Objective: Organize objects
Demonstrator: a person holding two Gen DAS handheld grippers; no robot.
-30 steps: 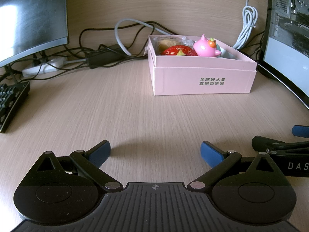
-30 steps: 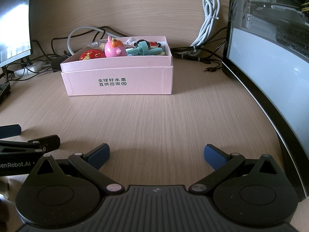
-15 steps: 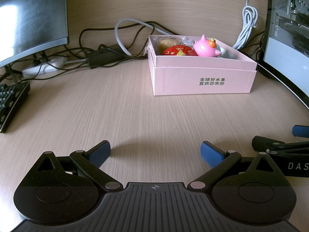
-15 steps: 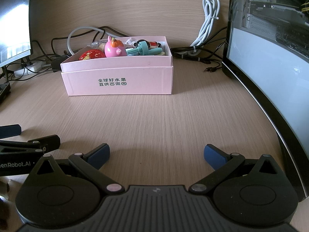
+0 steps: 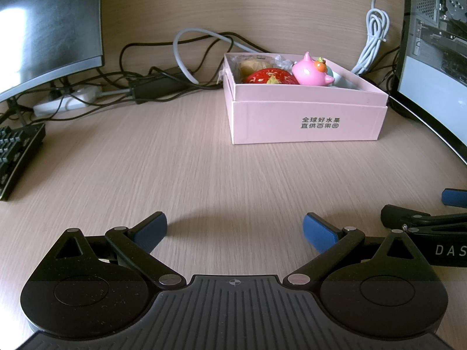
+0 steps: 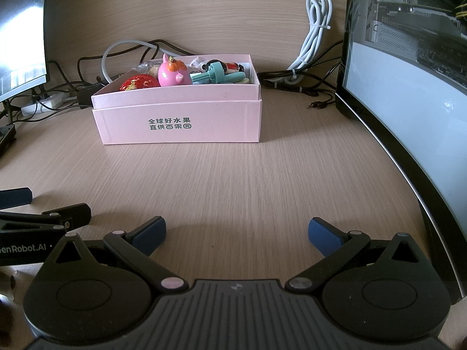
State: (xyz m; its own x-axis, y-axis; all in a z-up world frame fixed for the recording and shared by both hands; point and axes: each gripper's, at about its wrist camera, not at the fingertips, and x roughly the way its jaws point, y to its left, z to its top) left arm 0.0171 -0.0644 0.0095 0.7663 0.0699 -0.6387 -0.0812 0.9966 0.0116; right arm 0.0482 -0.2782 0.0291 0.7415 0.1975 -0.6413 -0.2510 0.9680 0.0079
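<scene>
A pink cardboard box (image 5: pixel 309 122) (image 6: pixel 181 122) stands on the wooden desk ahead of both grippers. It holds a red strawberry toy (image 5: pixel 270 77) (image 6: pixel 137 83), a pink pig figure (image 5: pixel 310 71) (image 6: pixel 172 73), a teal toy (image 6: pixel 217 74) and other small items. My left gripper (image 5: pixel 235 229) is open and empty, low over the desk, well short of the box. My right gripper (image 6: pixel 238 232) is open and empty, beside the left one. Each gripper shows at the edge of the other's view.
A monitor (image 5: pixel 43 23) and a keyboard (image 5: pixel 14 154) are at the left. A large curved monitor (image 6: pixel 408 102) runs along the right. Cables and a power strip (image 5: pixel 67 100) lie behind the box by the wall. A white coiled cable (image 6: pixel 313 29) hangs there.
</scene>
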